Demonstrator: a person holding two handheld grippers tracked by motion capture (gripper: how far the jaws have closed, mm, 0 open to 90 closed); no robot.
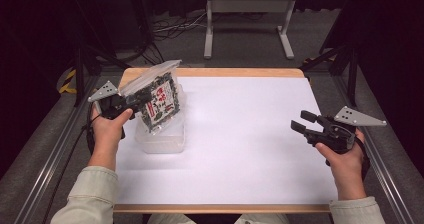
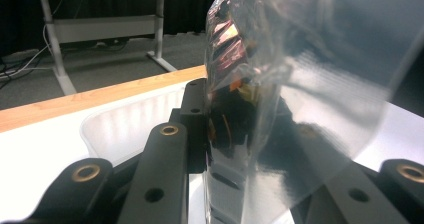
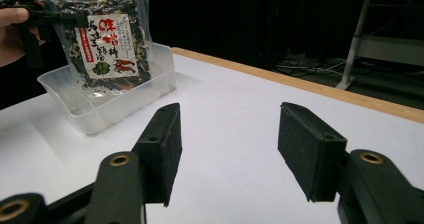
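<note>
I find one printed item: the clear snack pouch (image 3: 102,41) carries a white label (image 3: 107,46) with large red East Asian characters, smaller dark characters beside them, and red chili and green leaf pictures. I cannot make out individual characters. I read no other text, number or brand.

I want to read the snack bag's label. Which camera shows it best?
The right gripper view: the bag faces it, label clear. The high view shows the bag small, held by the left gripper over the clear tub. The left gripper view shows it edge-on, blurred.
</note>
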